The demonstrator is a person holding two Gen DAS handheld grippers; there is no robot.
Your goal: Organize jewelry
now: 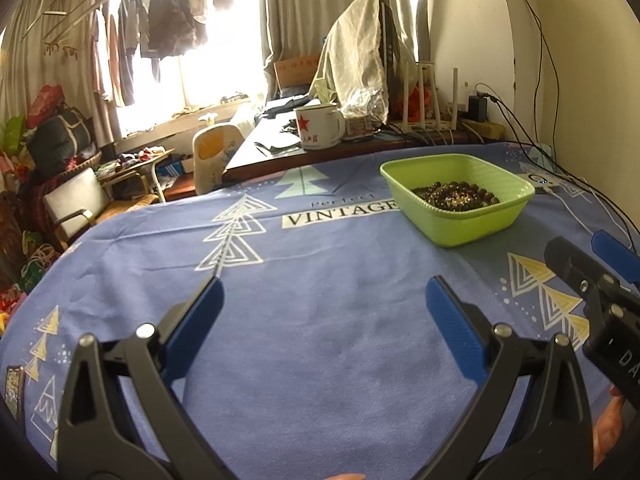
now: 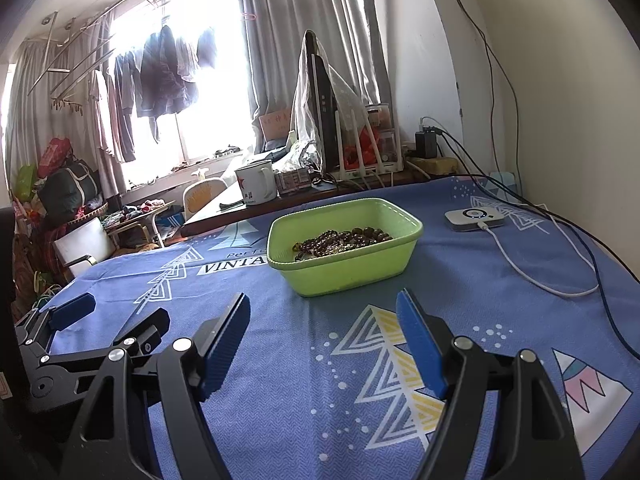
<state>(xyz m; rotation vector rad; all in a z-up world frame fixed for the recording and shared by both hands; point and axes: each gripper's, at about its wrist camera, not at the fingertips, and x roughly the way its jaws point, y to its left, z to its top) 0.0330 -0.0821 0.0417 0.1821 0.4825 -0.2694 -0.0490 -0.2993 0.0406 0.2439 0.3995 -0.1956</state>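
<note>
My jaws stood wide apart on both sides, released and grasping nothing: the left gripper (image 1: 322, 304) and the right gripper (image 2: 324, 320) each hung over bare cloth, blue pads facing inward. The jewelry, a heap of dark beaded strands (image 2: 342, 238), lay inside a light green rectangular basin (image 2: 404, 256), piled toward one side of its floor; individual beads were round and glossy, brown to black, though how many strands there were I could not tell. The basin rested on a blue tablecloth (image 1: 320, 344) printed with triangle-tree motifs and the word "VINTAGE", ahead of both grippers and nearer my right one. Beyond the cloth's far edge stood a white enamel mug (image 1: 320, 126) bearing a red star, on a dark desk beside a draped monitor (image 1: 368, 48). A small white device (image 2: 474, 218) with a white cable (image 2: 532, 276) lay on the cloth to the right of the basin. Clothes (image 2: 160, 76) hung before a bright window. Nothing lay between my pads and the basin.
</note>
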